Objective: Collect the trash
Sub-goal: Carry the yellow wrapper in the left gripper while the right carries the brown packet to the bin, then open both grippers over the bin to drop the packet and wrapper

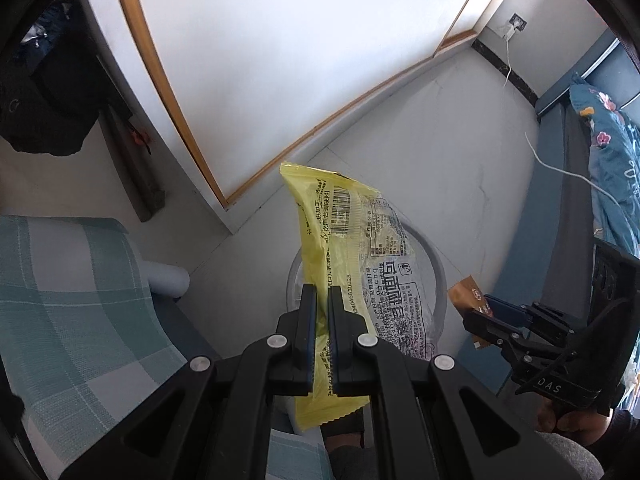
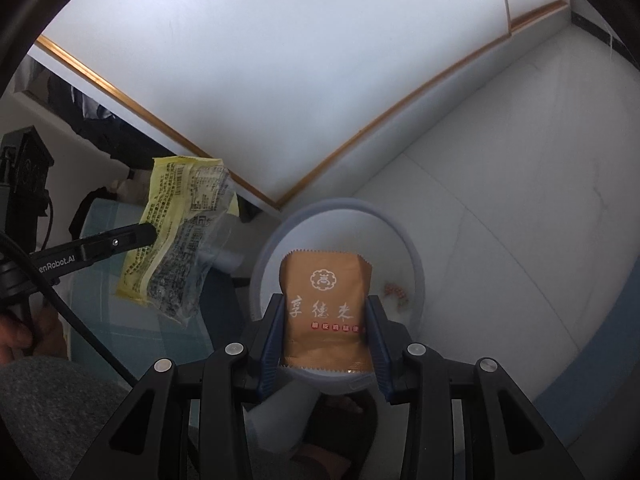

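A yellow wrapper (image 1: 344, 264) is pinched between the pressed-together fingers of the left gripper (image 1: 321, 344), its long axis running up the frame from the fingers. Below it, at lower centre, the white bin (image 1: 438, 276) is seen. In the right wrist view, a brown packet (image 2: 325, 312) is clamped upright by the right gripper (image 2: 326, 340), directly over the bin's opening (image 2: 416, 264). The right gripper is judged nearer to a clean drop; the yellow wrapper (image 2: 176, 236) is held at left of the rim.
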